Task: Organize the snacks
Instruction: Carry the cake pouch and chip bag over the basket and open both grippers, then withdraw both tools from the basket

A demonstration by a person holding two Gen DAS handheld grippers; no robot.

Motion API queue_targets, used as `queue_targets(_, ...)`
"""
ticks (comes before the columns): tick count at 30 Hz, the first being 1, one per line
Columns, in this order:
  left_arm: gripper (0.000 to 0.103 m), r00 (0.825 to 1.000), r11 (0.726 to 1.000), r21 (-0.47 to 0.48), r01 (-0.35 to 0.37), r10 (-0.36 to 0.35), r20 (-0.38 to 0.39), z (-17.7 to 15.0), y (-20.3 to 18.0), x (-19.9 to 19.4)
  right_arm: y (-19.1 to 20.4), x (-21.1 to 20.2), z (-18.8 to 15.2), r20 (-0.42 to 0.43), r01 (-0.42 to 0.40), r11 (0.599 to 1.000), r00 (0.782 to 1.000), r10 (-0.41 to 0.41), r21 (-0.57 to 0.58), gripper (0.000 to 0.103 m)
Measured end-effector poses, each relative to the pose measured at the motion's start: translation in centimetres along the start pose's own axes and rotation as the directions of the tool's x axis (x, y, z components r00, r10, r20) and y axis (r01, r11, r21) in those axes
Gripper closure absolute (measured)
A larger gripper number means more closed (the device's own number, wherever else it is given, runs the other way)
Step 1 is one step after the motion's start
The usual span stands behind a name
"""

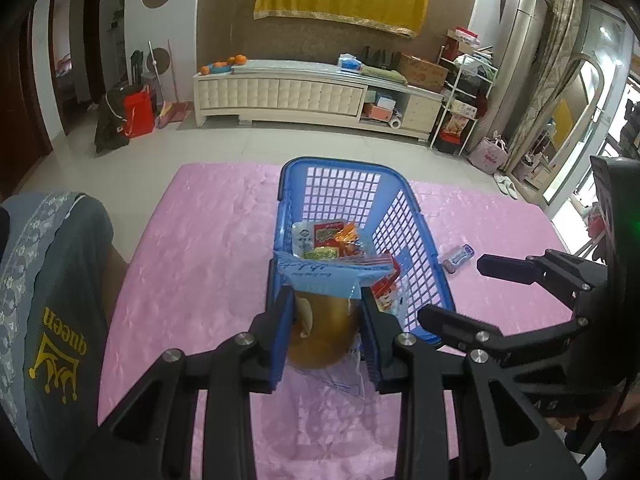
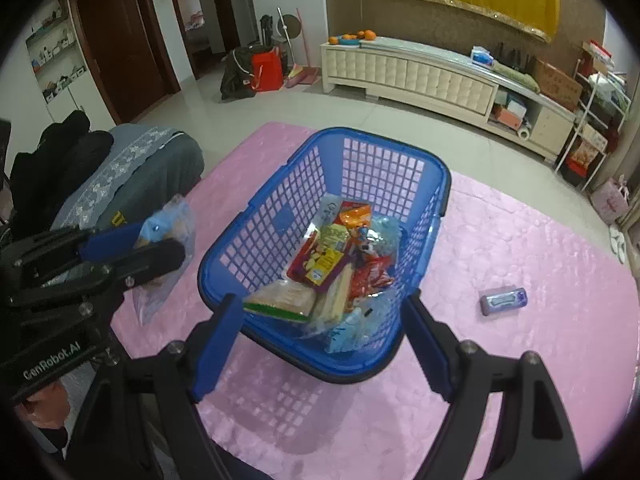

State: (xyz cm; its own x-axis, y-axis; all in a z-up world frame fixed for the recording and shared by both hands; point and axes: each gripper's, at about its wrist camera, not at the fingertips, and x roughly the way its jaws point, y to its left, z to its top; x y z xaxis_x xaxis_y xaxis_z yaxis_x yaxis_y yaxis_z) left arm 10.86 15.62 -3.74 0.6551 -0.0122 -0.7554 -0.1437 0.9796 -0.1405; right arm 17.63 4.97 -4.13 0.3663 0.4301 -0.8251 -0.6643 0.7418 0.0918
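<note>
A blue plastic basket (image 1: 404, 216) (image 2: 280, 216) stands on the pink table cover and holds several snack packets (image 2: 332, 256). My left gripper (image 1: 326, 304) is shut on a bagged bread bun (image 1: 324, 332) in a clear bag with a blue top, held just before the basket's near rim. It also shows at the left of the right wrist view (image 2: 160, 248). My right gripper (image 2: 320, 332) is open and empty, its fingers at either side of the basket's near end. A small purple packet (image 2: 504, 300) (image 1: 458, 258) lies on the cover to the basket's right.
The pink cover (image 2: 500, 380) spreads over the table around the basket. A person in a grey shirt (image 1: 52, 300) sits at the left edge. Beyond the table are a tiled floor and a long cream cabinet (image 1: 312, 92).
</note>
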Motion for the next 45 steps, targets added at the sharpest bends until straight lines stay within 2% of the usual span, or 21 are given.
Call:
queue_targets(6,0.073,1.0,1.0,0.015,0.012,-0.011,-0.018,0.5,-1.3,1.6,-1.2,0.0,0.0,0.019,0.031,0.999,0.999,-0.031,0.004,0.019)
queue_targets(14,0.073,0.997,0.999,0.039,0.025,-0.022,-0.073,1.0,-2.8,5.7,-5.0,2.5,-0.8,-0.022,0.038,0.997,0.999,-0.036,0.069,0.019)
queue_targets(20,0.073,0.993,0.998,0.06,0.021,-0.014,-0.117,1.1,-3.6,8.9,-8.4,5.0,-1.5,-0.078,-0.003,0.982,0.997,0.018,0.189,0.019)
queue_targets(26,0.073,0.991,0.997,0.072,0.013,-0.003,-0.137,1.2,-3.9,10.6,-9.1,5.5,-1.6,-0.071,-0.004,0.982,0.997,0.018,0.19,0.019)
queue_targets(28,0.072,0.993,0.997,0.076,0.02,-0.011,-0.118,1.3,-3.9,10.5,-8.9,5.1,-1.9,-0.066,-0.01,0.982,0.998,0.023,0.19,0.019)
queue_targets(29,0.062,0.993,0.997,0.071,0.019,-0.011,-0.116,1.4,-3.9,10.5,-9.0,5.0,-1.9,-0.066,-0.01,0.982,0.998,0.022,0.189,0.019)
queue_targets(31,0.054,0.991,0.998,0.058,0.008,0.0,-0.131,1.3,-3.8,10.4,-9.0,4.5,-2.2,-0.062,-0.011,0.981,0.998,0.024,0.194,0.019)
queue_targets(37,0.052,0.994,0.996,0.091,0.009,0.002,-0.113,0.6,-4.4,7.8,-9.1,2.1,-2.5,-0.04,0.0,0.978,0.999,0.008,0.208,0.019)
queue_targets(40,0.045,0.997,0.994,0.11,0.005,0.003,-0.075,0.4,-4.9,5.4,-8.7,0.4,-2.8,-0.011,-0.001,0.977,1.0,0.003,0.214,0.019)
queue_targets(45,0.041,0.999,0.991,0.134,0.001,0.005,-0.041,0.4,-6.2,2.2,-8.4,-2.9,-3.2,0.027,0.0,0.975,1.0,-0.006,0.221,0.019)
